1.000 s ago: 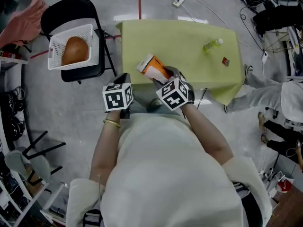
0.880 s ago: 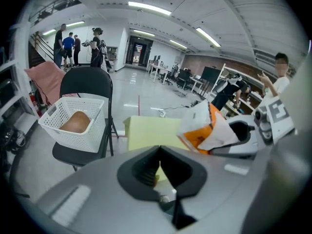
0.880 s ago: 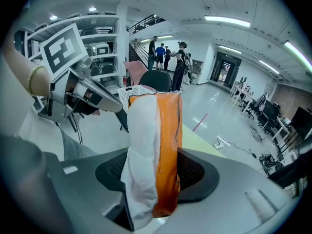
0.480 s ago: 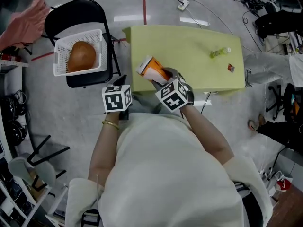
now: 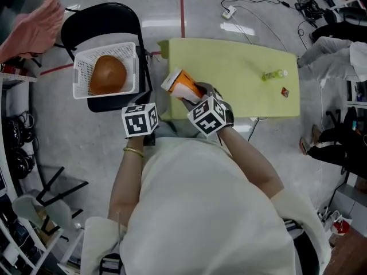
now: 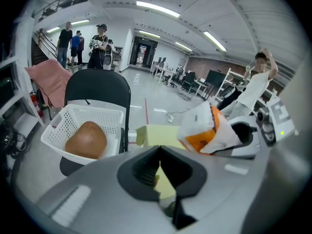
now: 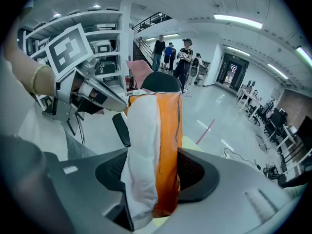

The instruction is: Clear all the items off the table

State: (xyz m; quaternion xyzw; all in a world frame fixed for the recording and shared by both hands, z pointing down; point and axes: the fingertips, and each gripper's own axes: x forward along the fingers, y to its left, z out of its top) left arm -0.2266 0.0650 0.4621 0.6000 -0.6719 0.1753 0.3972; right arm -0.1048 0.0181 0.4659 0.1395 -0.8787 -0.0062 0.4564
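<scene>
- Head view: the right claw (image 5: 193,94) is clamped on the orange-and-white packet (image 5: 181,83). It holds the packet off the surface, over the near left corner of the yellow-green tabletop (image 5: 241,96). Grip and packet tilt match the frame a second ago.
- Head view: the left claw (image 5: 148,98) is closed and empty. It sits just left of the right claw, as before.
- Head view: a white basket (image 5: 80,67) holding a brown rounded item (image 5: 108,74) sits on a black chair (image 5: 97,19), ahead and to the left of the left claw. It lies nearer that claw than a second ago.
- Head view: a small bottle (image 5: 274,74) and a small red item (image 5: 285,93) remain on the tabletop, well to the right of the right claw. They are farther from it than before.
- Left gripper view: the jaws are together with nothing between them. The basket is ahead and to the left, the tabletop straight ahead, and the packet is to the right in the other claw.
- Right gripper view: both pads press the packet, which stands upright between them. The left claw shows to the upper left, and the chair back rises behind the packet.
</scene>
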